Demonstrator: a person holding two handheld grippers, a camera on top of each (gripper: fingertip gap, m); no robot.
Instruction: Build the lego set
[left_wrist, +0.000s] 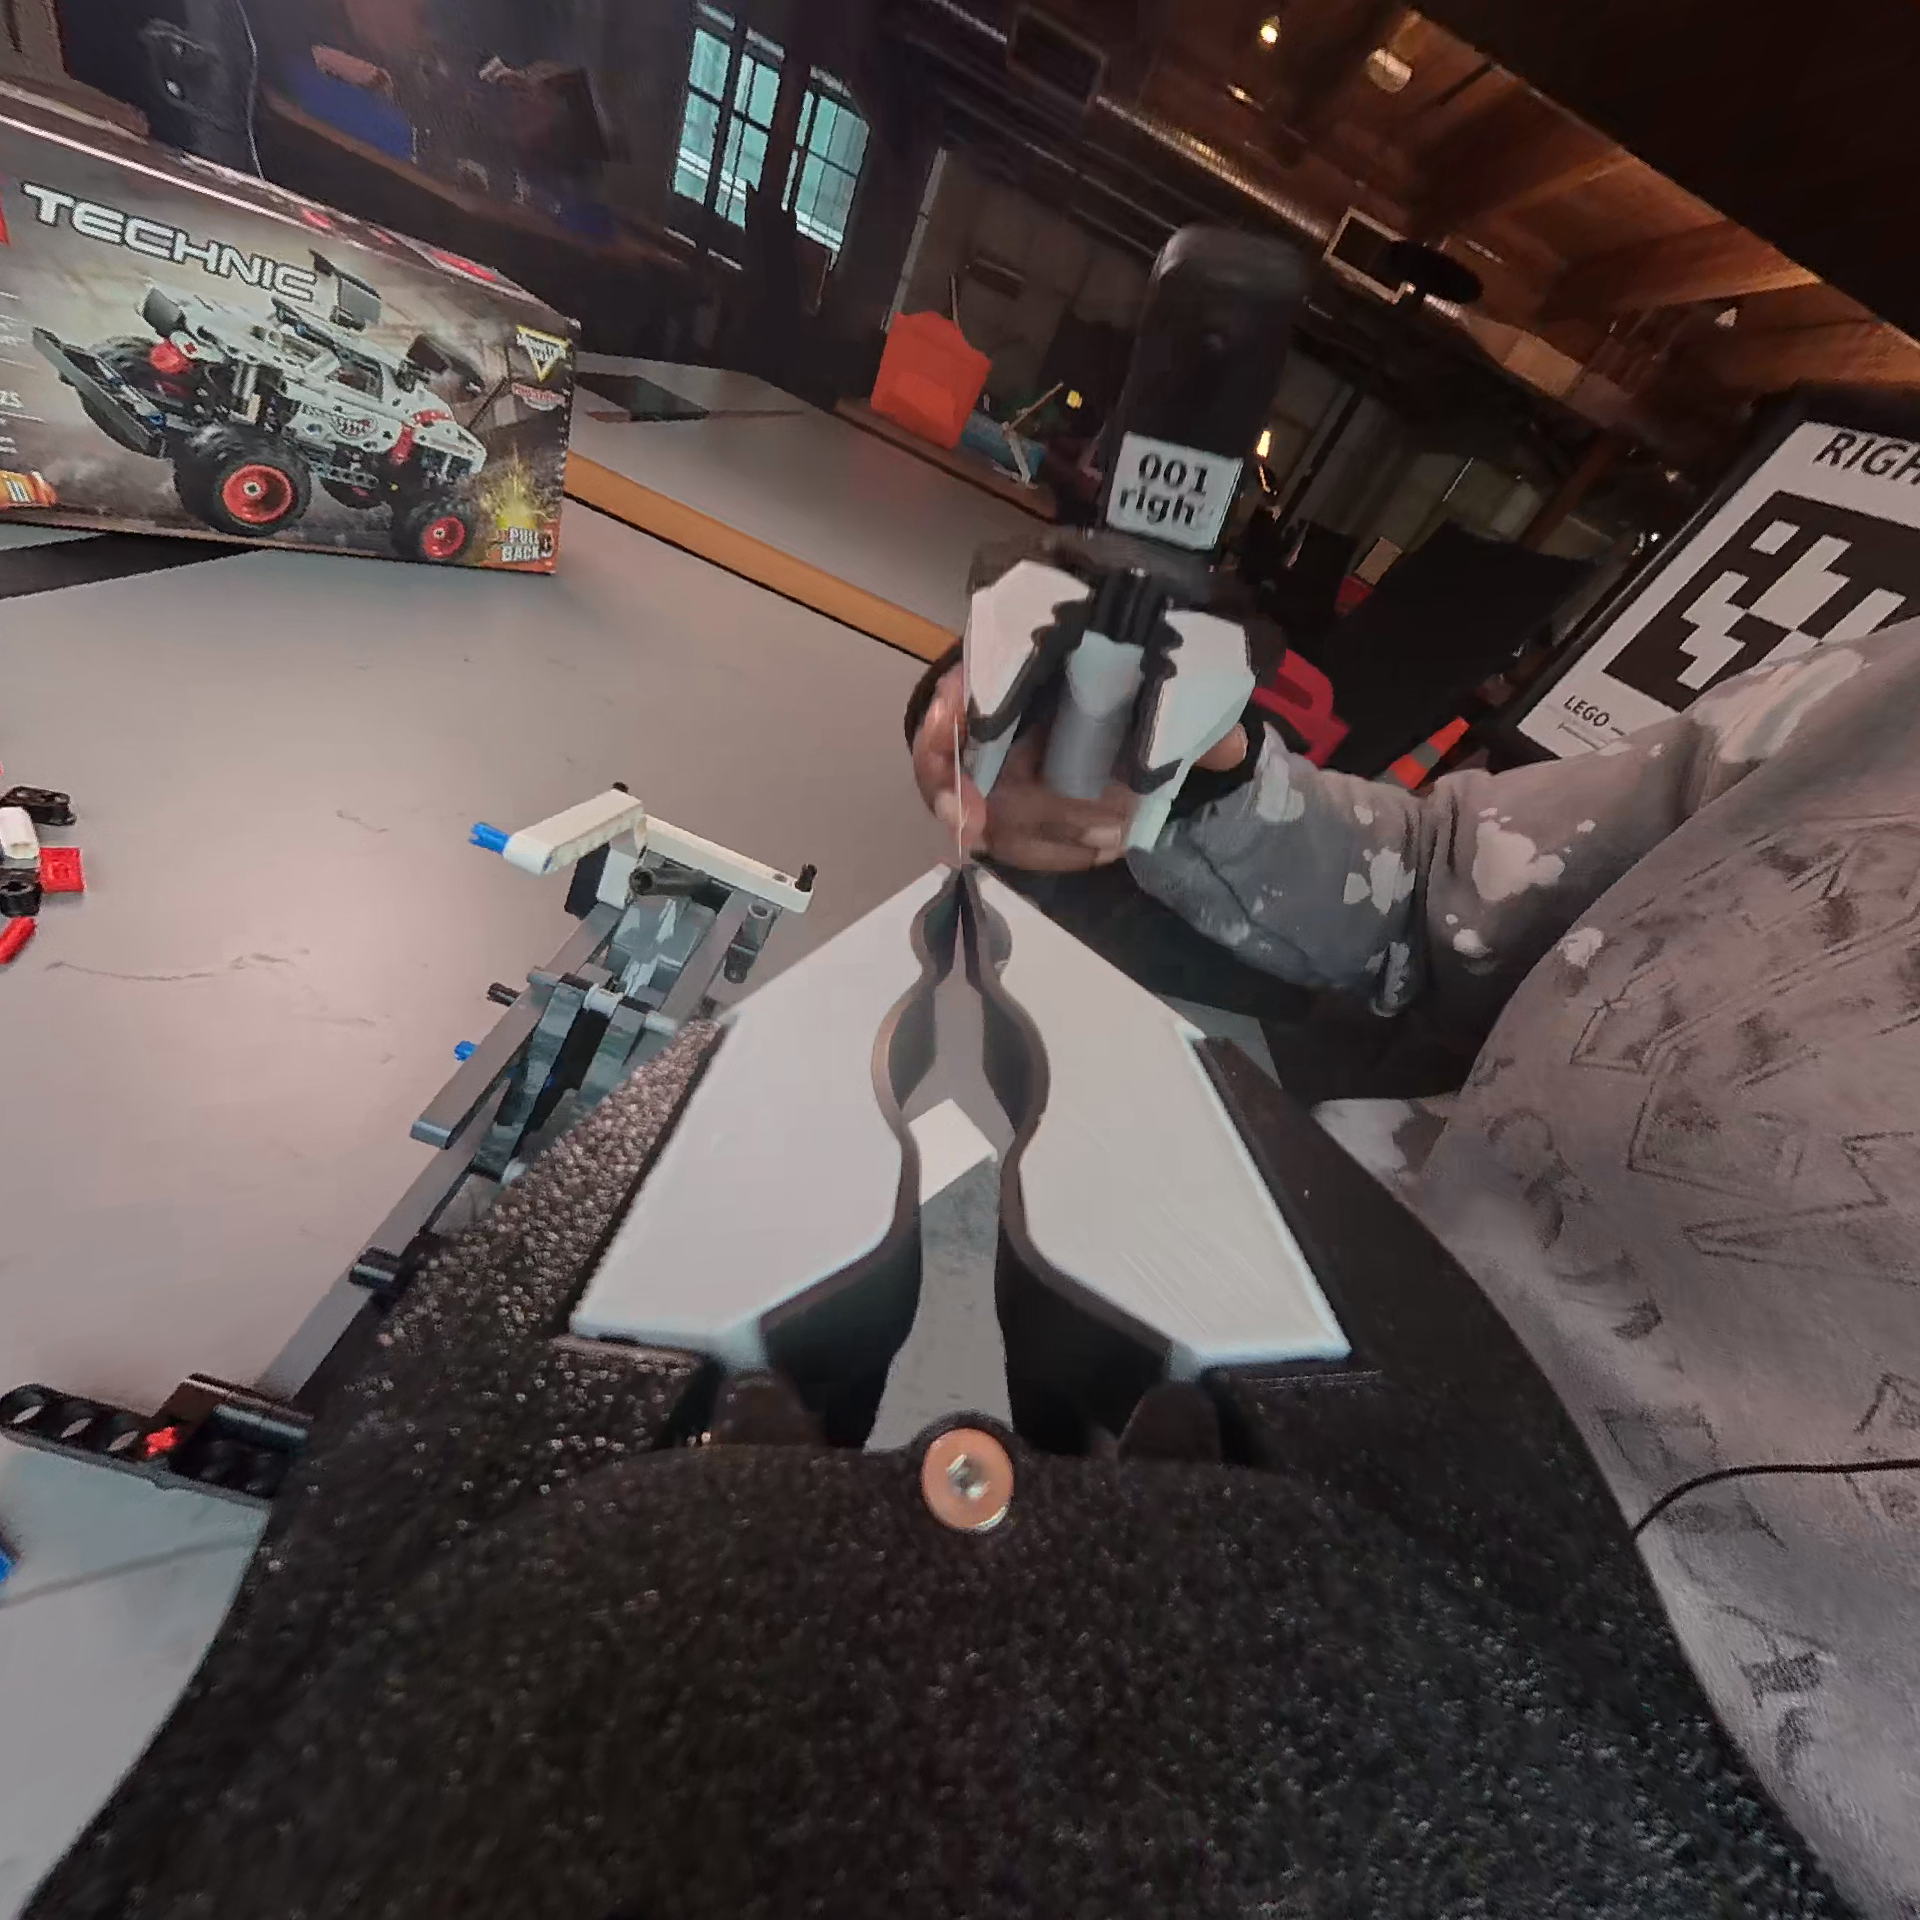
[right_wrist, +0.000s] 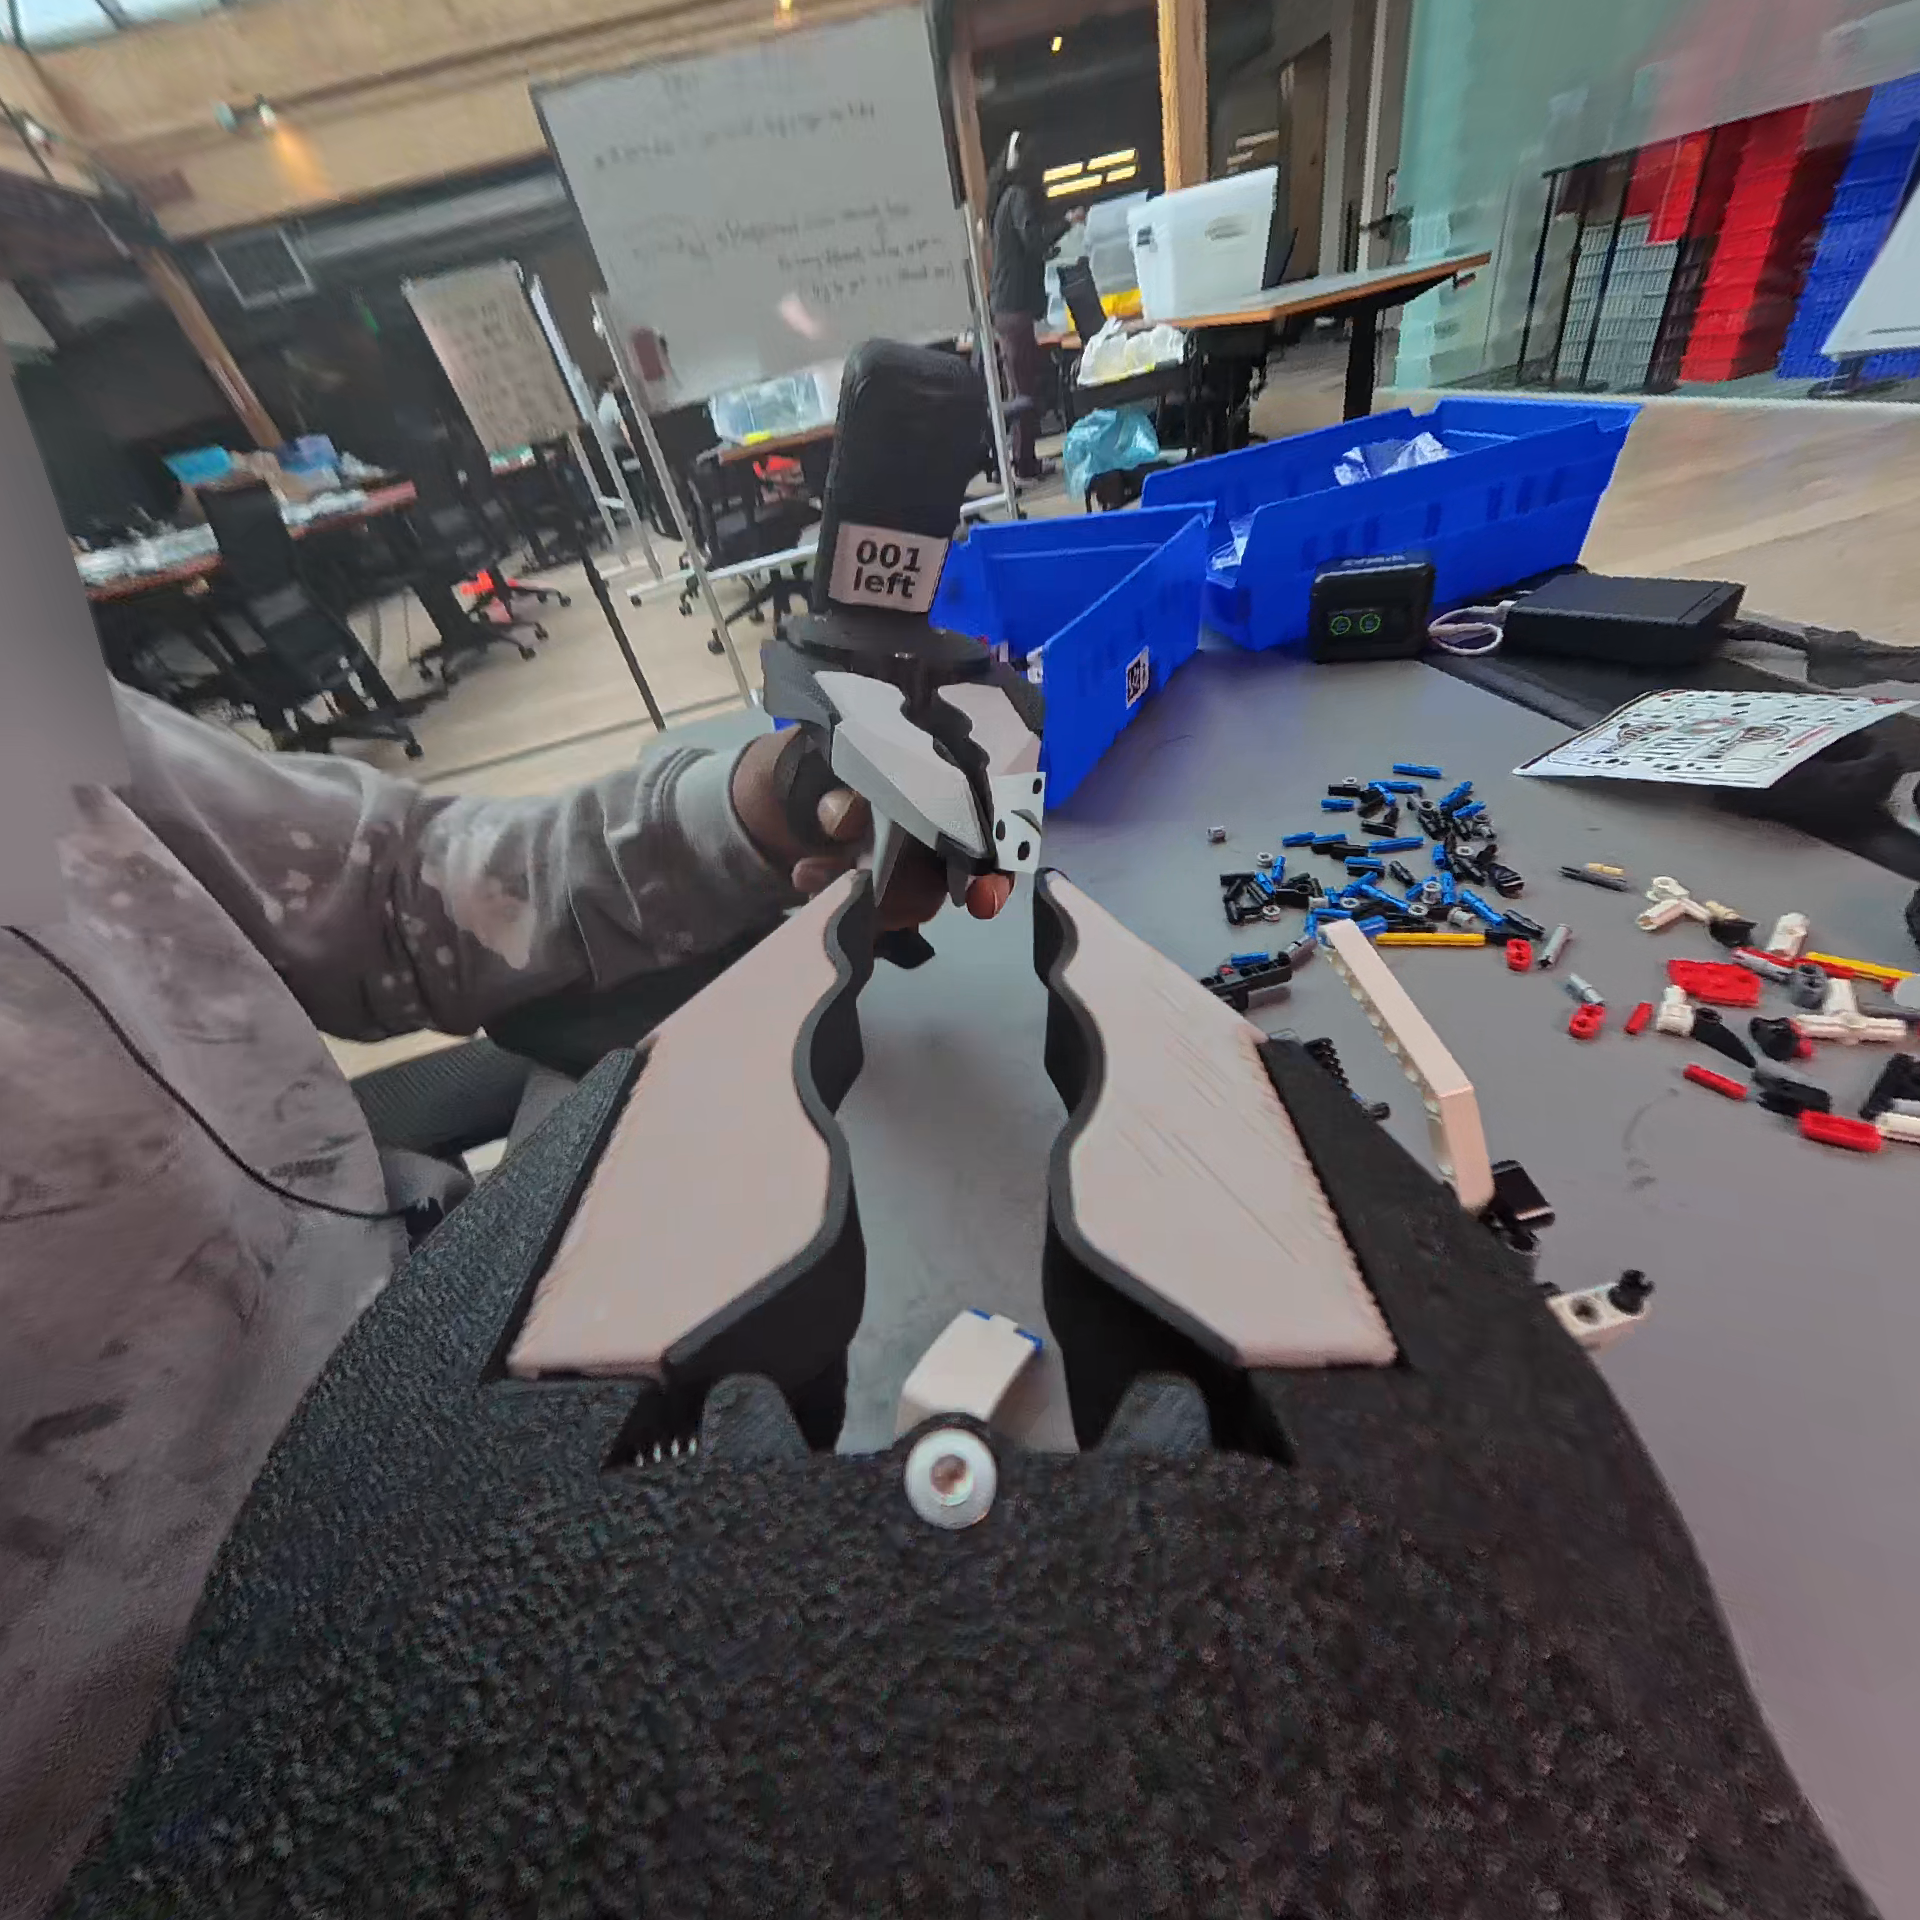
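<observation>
My left gripper (left_wrist: 961, 883) is shut on a small thin white sticker with black spots (right_wrist: 1020, 821), held in the air; in the left wrist view it shows edge-on as a thin line (left_wrist: 958, 779). My right gripper (right_wrist: 951, 883) is open and empty, its fingertips just below the sticker and facing the left gripper (right_wrist: 997, 842). It also shows in the left wrist view (left_wrist: 1070, 790). The partly built grey and white chassis (left_wrist: 623, 966) lies on the table left of my left gripper. Its white beam (right_wrist: 1403, 1049) shows right of my right gripper.
The set's box (left_wrist: 281, 384) stands at the back left. Loose blue, black, red and white parts (right_wrist: 1403, 862) are spread over the table, with a sticker sheet (right_wrist: 1704, 738) and blue bins (right_wrist: 1403, 509) behind. More loose parts (left_wrist: 31, 862) lie at the left edge. Both grippers' tips are close together, under 4 cm apart.
</observation>
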